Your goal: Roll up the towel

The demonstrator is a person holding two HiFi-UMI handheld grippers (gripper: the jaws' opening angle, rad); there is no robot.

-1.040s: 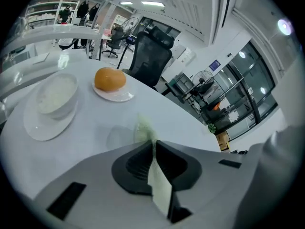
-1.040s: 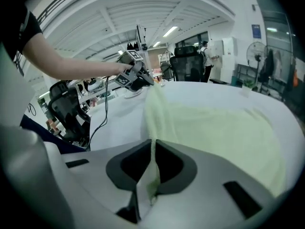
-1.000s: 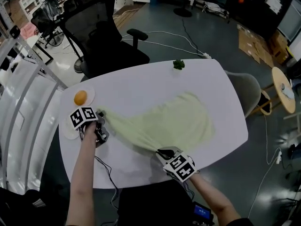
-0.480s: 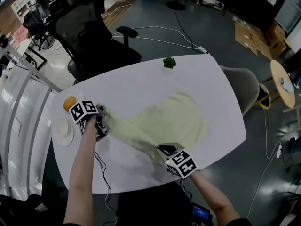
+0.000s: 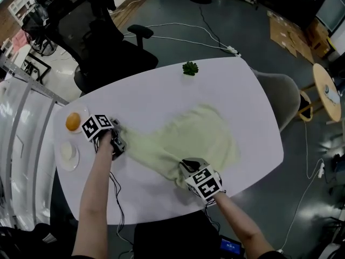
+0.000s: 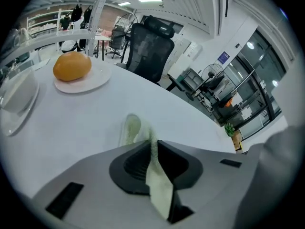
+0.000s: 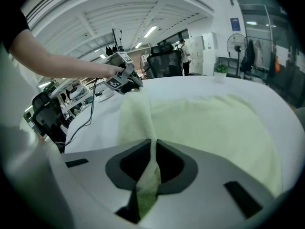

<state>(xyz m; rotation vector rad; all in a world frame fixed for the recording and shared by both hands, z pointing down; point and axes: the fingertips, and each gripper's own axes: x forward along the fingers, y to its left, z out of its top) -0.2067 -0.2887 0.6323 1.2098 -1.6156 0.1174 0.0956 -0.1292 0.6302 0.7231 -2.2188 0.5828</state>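
Observation:
A pale green towel (image 5: pixel 194 136) lies spread on the white table (image 5: pixel 161 90), with its near edge lifted between my two grippers. My left gripper (image 5: pixel 117 140) is shut on the towel's left corner. In the left gripper view the cloth (image 6: pixel 133 128) is pinched between the jaws of that gripper (image 6: pixel 153 144) and hangs down behind them. My right gripper (image 5: pixel 187 165) is shut on the near right part of the towel's edge. In the right gripper view the towel (image 7: pixel 205 123) runs out from this gripper (image 7: pixel 153 147) towards the left hand.
An orange (image 5: pixel 73 121) sits on a white plate at the table's left, with a second white dish (image 5: pixel 68 155) nearer me. A green sprig (image 5: pixel 189 68) lies at the far edge. A black office chair (image 5: pixel 102 31) and a grey chair (image 5: pixel 280 93) flank the table. A cable (image 5: pixel 116 198) hangs from the left gripper.
Both grippers have carried the towel's near edge a little farther onto the table, the left one away from the orange. The cloth between them now bunches more.

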